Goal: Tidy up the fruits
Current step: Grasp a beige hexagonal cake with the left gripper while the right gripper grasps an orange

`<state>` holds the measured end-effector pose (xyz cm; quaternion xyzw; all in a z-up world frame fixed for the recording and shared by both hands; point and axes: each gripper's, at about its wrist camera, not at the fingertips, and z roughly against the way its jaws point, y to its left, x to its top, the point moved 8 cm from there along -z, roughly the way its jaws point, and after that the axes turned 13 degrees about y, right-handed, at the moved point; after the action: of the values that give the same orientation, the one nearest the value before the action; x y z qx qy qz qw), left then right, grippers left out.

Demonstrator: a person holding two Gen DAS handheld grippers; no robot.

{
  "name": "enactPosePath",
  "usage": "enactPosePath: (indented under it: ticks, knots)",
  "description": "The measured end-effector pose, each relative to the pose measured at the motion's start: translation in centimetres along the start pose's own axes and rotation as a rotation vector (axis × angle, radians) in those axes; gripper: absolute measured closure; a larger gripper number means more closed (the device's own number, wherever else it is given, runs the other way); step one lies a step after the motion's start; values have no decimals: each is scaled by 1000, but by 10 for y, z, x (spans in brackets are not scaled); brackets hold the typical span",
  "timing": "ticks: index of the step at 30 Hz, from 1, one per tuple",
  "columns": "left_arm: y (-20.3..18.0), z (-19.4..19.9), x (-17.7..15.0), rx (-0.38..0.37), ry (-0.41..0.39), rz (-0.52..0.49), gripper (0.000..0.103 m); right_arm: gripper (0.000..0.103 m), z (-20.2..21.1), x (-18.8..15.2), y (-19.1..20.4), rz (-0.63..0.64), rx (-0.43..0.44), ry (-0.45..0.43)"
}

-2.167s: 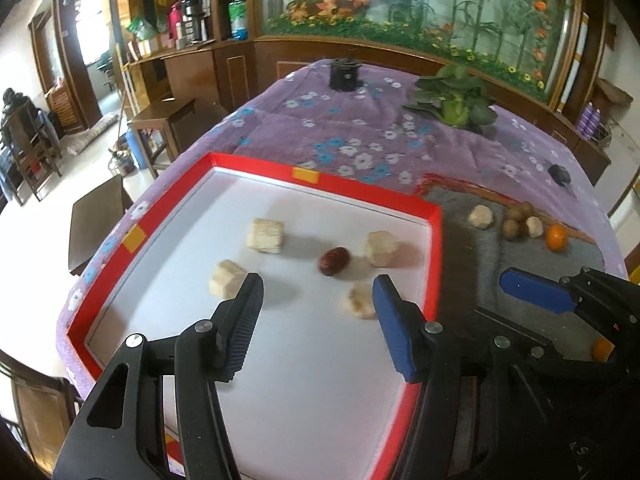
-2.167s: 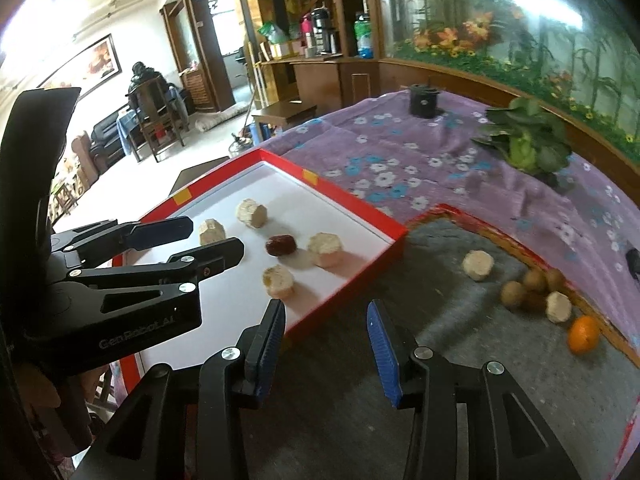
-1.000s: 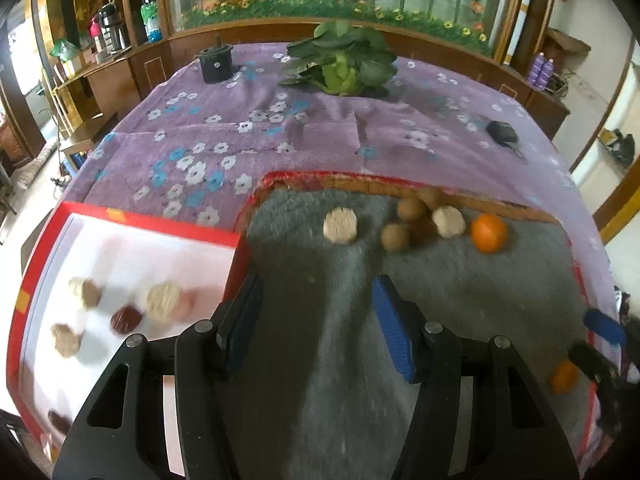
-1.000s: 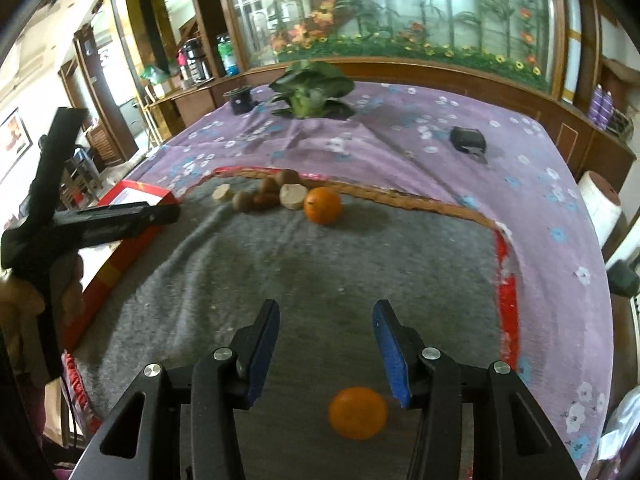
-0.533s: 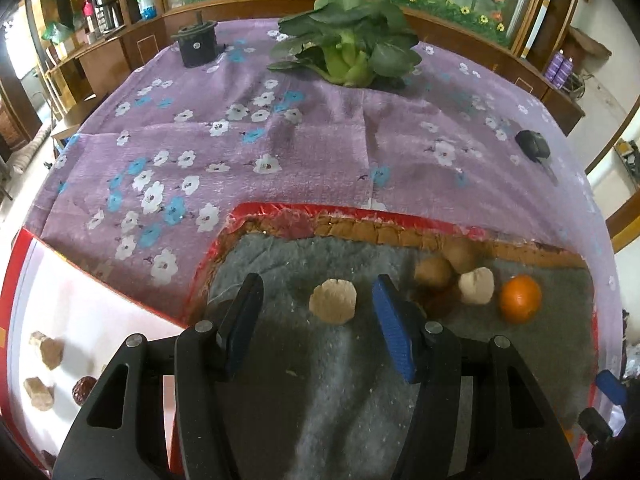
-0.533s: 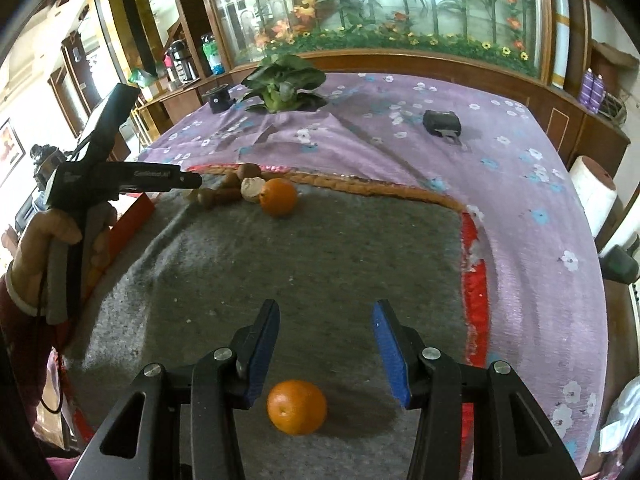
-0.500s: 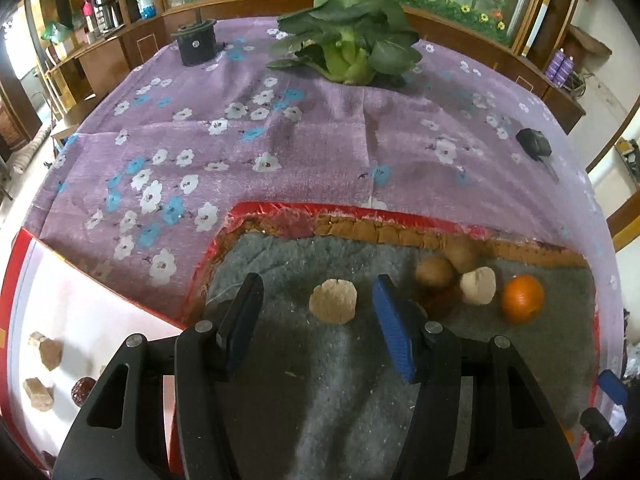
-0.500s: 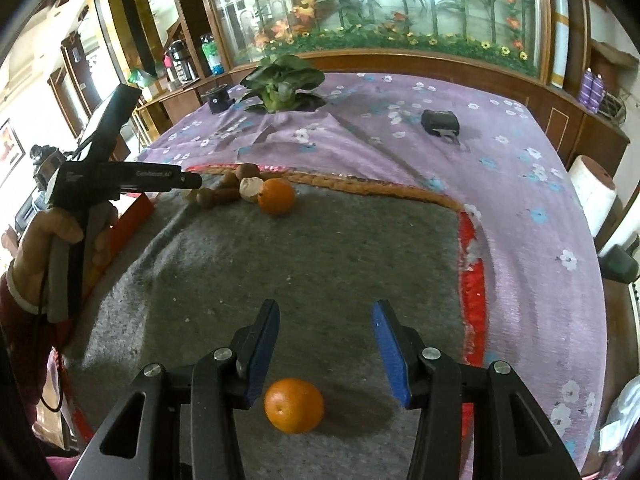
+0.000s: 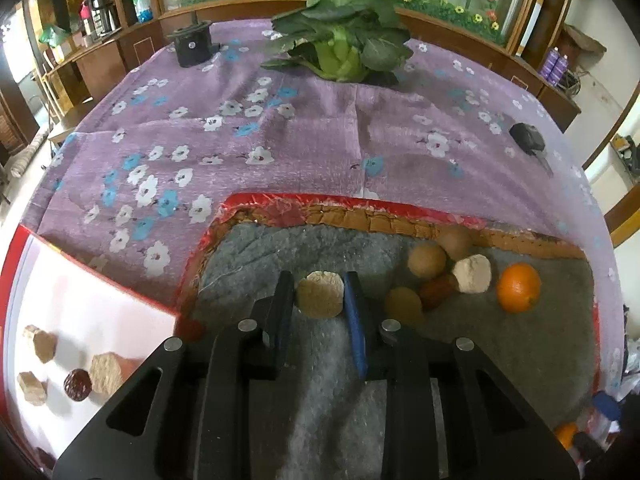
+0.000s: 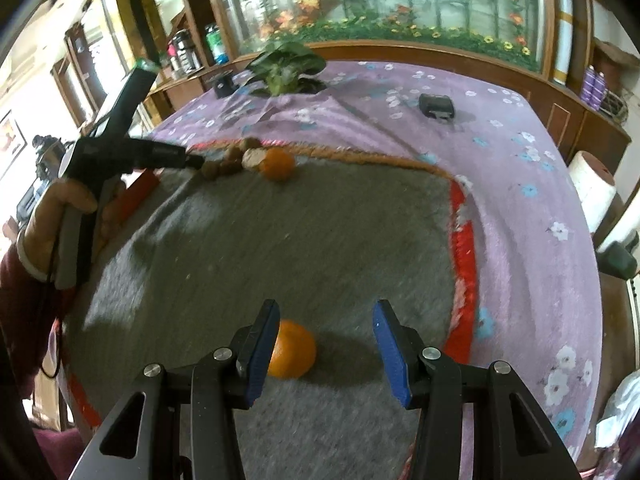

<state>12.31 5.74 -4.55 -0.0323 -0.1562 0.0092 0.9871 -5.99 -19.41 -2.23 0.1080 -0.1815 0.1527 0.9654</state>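
The left gripper has its jaws closing on a pale peeled fruit piece, both pads against its sides. The right gripper stands wide, jaws opening, an orange just inside its left finger, not pinched. Behind, a glass-fronted wooden cabinet lines the room. A purple flowered tablecloth covers the table, bearing a grey felt mat with a red edge and a white red-rimmed tray. A leafy cabbage sits far back. On the mat cluster brown round fruits, another pale piece and a second orange.
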Motion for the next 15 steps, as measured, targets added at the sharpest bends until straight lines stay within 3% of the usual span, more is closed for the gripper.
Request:
enactPosePath:
  ticks: [7, 9, 11, 15]
  knots:
    - [-6, 33, -22, 3, -56, -39, 79, 53, -22, -6, 13, 42, -12, 46]
    - [-10, 40, -30, 3, -66, -57, 79, 63, -25, -9, 16, 74, -63, 55]
    - [-13, 44, -39, 2, -64, -70, 79, 70, -24, -11, 22, 104, -61, 61]
    - [-15, 50, -55, 0, -68, -85, 79, 71, -16, -7, 32, 133, -70, 51]
